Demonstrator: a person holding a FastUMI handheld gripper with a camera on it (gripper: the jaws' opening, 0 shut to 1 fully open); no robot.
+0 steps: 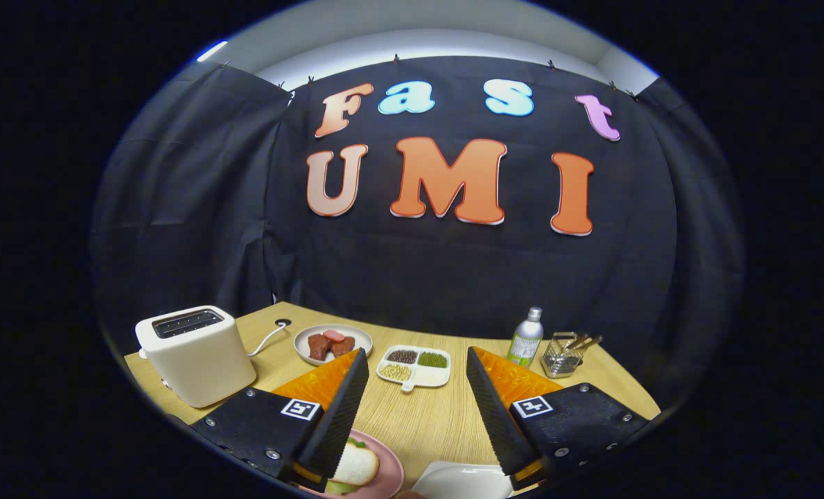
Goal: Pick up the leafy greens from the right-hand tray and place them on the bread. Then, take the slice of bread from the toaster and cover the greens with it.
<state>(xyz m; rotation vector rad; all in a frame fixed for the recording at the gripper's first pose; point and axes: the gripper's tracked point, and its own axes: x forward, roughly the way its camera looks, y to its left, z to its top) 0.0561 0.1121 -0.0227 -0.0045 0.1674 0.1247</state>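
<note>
My gripper hangs above the wooden table with its two black ridged fingers spread wide apart and nothing between them. Below the left finger a pink plate carries a slice of bread with a bit of green showing at its top edge and under it. A white tray lies near the right finger's base, partly hidden. The cream toaster stands to the left beyond the left finger; its slots look dark.
Beyond the fingers sit a plate of red meat pieces, a white divided dish of beans and seeds, a green-labelled bottle and a wire holder with sticks. The toaster's cord runs to a hole in the table.
</note>
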